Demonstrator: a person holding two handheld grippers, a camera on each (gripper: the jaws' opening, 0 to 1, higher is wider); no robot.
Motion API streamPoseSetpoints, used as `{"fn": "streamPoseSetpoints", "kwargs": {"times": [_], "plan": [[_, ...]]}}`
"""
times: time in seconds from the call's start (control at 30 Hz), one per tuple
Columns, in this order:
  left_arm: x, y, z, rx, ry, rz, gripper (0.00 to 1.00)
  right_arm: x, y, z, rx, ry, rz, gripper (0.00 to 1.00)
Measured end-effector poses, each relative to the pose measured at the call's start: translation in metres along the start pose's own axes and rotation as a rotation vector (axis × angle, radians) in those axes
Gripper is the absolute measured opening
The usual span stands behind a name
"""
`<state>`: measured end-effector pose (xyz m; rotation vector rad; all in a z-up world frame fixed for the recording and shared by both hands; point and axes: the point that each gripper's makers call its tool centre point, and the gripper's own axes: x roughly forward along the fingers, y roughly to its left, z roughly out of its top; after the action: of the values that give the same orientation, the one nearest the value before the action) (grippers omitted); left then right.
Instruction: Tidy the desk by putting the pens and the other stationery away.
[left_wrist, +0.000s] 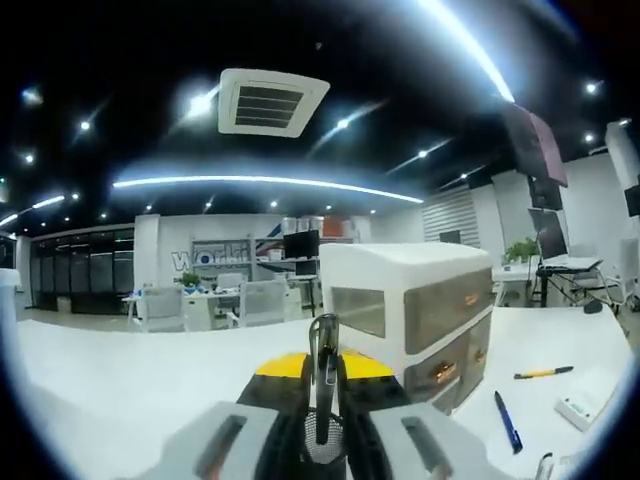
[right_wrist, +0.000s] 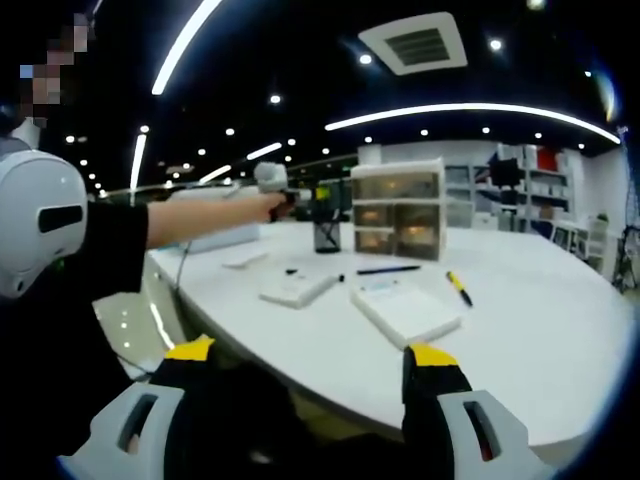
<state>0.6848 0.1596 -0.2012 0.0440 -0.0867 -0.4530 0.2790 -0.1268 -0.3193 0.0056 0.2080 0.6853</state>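
Black mesh pen cup (right_wrist: 326, 236) stands on the white desk (right_wrist: 520, 330) beside the drawer unit (right_wrist: 398, 208). Blue pen (left_wrist: 507, 420) and yellow pen (left_wrist: 543, 373) lie loose near it. Left gripper (left_wrist: 322, 425) clenched on a dark pen (left_wrist: 322, 375) over the cup. Right gripper (right_wrist: 300, 385) released, jaws wide apart, holding nothing. Notepad (right_wrist: 404, 310) detail unclear.
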Motion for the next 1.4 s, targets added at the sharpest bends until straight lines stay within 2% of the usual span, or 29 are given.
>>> {"fn": "streamPoseSetpoints", "kwargs": {"times": [0.1, 0.2, 0.33, 0.43, 0.53, 0.6, 0.8, 0.9, 1.13, 1.23, 1.4], "plan": [[0.002, 0.0, -0.004, 0.015, 0.001, -0.001, 0.11, 0.0, 0.0, 0.0, 0.0, 0.0, 0.0, 0.71], [0.001, 0.004, -0.01, 0.01, 0.022, 0.027, 0.12, 0.0, 0.0, 0.0, 0.0, -0.001, -0.001, 0.71], [0.001, 0.011, -0.012, -0.024, 0.039, 0.05, 0.29, 0.0, 0.0, 0.001, -0.002, 0.0, -0.001, 0.71], [-0.001, 0.013, -0.007, -0.015, 0.029, 0.055, 0.34, 0.002, 0.0, 0.001, 0.003, -0.004, 0.002, 0.71], [-0.008, 0.005, 0.001, -0.004, 0.012, 0.045, 0.38, 0.004, 0.003, 0.0, 0.001, -0.002, 0.01, 0.71], [-0.012, -0.004, 0.009, -0.03, -0.022, 0.008, 0.39, 0.004, 0.004, 0.0, 0.0, -0.001, 0.013, 0.71], [-0.025, -0.022, 0.016, -0.04, -0.046, -0.048, 0.44, 0.003, 0.005, 0.001, 0.0, -0.004, 0.015, 0.71], [-0.039, -0.038, 0.02, -0.061, -0.063, -0.094, 0.46, 0.003, 0.007, 0.003, -0.002, -0.009, 0.019, 0.71], [-0.068, -0.059, 0.021, -0.074, -0.053, -0.151, 0.48, 0.003, 0.014, 0.005, -0.012, -0.013, 0.031, 0.71], [-0.086, -0.066, 0.02, -0.079, -0.044, -0.177, 0.49, 0.003, 0.016, 0.006, -0.017, -0.015, 0.034, 0.71], [-0.121, -0.069, 0.023, -0.103, -0.071, -0.199, 0.51, 0.004, 0.02, 0.007, -0.024, -0.015, 0.041, 0.71]]}}
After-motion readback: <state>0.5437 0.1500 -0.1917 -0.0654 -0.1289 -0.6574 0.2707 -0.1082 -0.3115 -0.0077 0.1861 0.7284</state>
